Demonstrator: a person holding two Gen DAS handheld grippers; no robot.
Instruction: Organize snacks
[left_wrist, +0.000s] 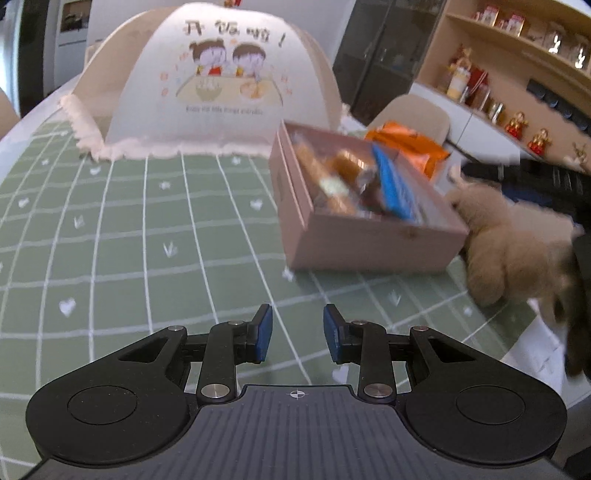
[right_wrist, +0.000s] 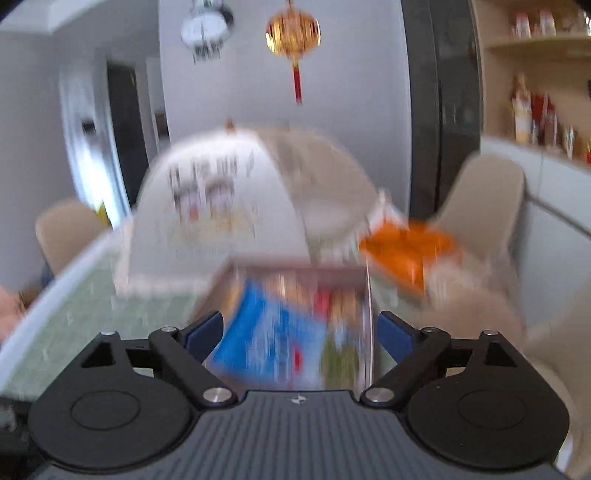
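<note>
box: pink box (left_wrist: 369, 243) on the green checked tablecloth (left_wrist: 129, 229), snacks inside
blue packet: blue packet (right_wrist: 273, 332) lies in the box, blurred, between the right fingers, not pressed
left gripper: left gripper (left_wrist: 297, 332) part open, empty, over the cloth short of the box
right gripper: right gripper (right_wrist: 299, 332) jaws wide, above the box
orange bag: orange bag (left_wrist: 410, 144) just behind the box
plush toy: plush toy (left_wrist: 517, 243) touching the box's right side
food cover: food cover (left_wrist: 207, 85) behind the box
</note>
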